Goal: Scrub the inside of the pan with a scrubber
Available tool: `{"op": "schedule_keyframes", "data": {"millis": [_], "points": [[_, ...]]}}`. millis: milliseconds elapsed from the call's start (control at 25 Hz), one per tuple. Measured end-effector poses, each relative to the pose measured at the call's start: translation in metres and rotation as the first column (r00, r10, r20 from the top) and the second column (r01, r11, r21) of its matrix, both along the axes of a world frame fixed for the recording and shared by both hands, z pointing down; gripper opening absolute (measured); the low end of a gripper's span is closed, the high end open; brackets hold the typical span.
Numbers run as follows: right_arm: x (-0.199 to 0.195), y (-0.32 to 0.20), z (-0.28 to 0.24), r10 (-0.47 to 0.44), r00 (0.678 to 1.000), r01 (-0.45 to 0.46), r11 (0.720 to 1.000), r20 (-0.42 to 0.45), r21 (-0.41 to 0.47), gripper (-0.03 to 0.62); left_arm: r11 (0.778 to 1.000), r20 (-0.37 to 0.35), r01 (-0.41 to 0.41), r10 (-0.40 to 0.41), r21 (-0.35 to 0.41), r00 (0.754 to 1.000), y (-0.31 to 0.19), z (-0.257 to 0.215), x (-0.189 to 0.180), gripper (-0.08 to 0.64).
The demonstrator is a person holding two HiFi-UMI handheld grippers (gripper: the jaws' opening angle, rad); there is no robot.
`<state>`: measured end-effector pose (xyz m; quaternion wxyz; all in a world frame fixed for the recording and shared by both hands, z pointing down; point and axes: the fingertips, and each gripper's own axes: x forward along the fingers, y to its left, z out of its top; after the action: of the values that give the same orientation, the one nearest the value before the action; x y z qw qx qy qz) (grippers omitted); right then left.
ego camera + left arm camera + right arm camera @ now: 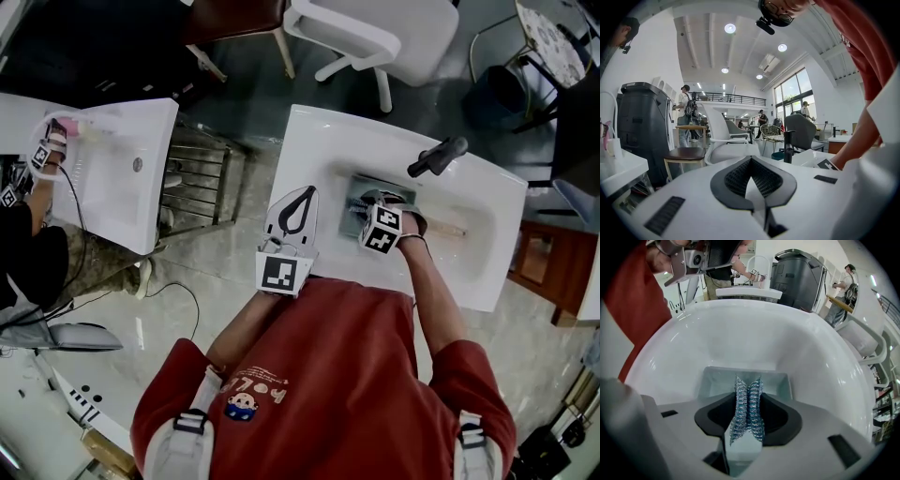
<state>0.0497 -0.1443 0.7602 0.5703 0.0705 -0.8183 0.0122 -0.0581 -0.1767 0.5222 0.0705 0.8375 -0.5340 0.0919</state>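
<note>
Pan first: it is a small, square, grey one, and it sits down at the bottom of a white sink. In the right gripper view the pan lies flat in the round white bowl of the sink, just past the tongs.

The right gripper reaches down into the sink, right over the pan. Its two jaws are pinching a shiny wire scrubber, silver with a bit of blue. The scrubber stands up between the jaws of the right gripper and its far end points at the pan's floor. I cannot tell if it is touching the pan.

The left gripper is off to the side, over the left edge of the sink and apart from the pan. Its jaws are pressed together, with nothing between them. In its own view the left gripper points out across the room.

A black tap stands at the back of the sink, near the pan. The person with the tongs wears a red shirt.

Over to the left is a second white sink. Another person's hand is at its far end. A white chair stands behind the first sink.
</note>
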Motion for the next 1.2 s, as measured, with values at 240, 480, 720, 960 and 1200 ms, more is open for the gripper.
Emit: {"op": "schedule_keyframes", "data": {"millis": [240, 480, 720, 960, 1200], "points": [[0.002, -0.035, 0.003, 0.039, 0.999, -0.031, 0.979, -0.036, 0.2, 0.163, 1.0, 0.008, -0.013, 0.013, -0.001, 1.0, 0.0, 0.0, 0.002, 0.008], [0.003, -0.046, 0.007, 0.056, 0.997, -0.037, 0.952, -0.053, 0.305, 0.158, 1.0, 0.0, -0.026, 0.026, 0.001, 1.0, 0.001, -0.003, 0.009, 0.008], [0.004, -0.048, 0.007, 0.059, 0.997, -0.037, 0.948, -0.057, 0.316, 0.158, 1.0, 0.001, -0.028, 0.028, 0.005, 1.0, 0.0, -0.004, 0.008, 0.008], [0.005, -0.049, 0.003, 0.098, 0.995, -0.088, 0.961, -0.025, 0.262, 0.158, 0.999, 0.0, -0.031, 0.031, 0.015, 1.0, 0.0, -0.007, 0.011, 0.008], [0.015, -0.041, -0.032, 0.151, 0.987, -0.156, 0.982, 0.055, 0.104, 0.163, 0.999, -0.007, -0.039, 0.039, 0.02, 0.999, -0.003, -0.011, 0.012, 0.008]]}}
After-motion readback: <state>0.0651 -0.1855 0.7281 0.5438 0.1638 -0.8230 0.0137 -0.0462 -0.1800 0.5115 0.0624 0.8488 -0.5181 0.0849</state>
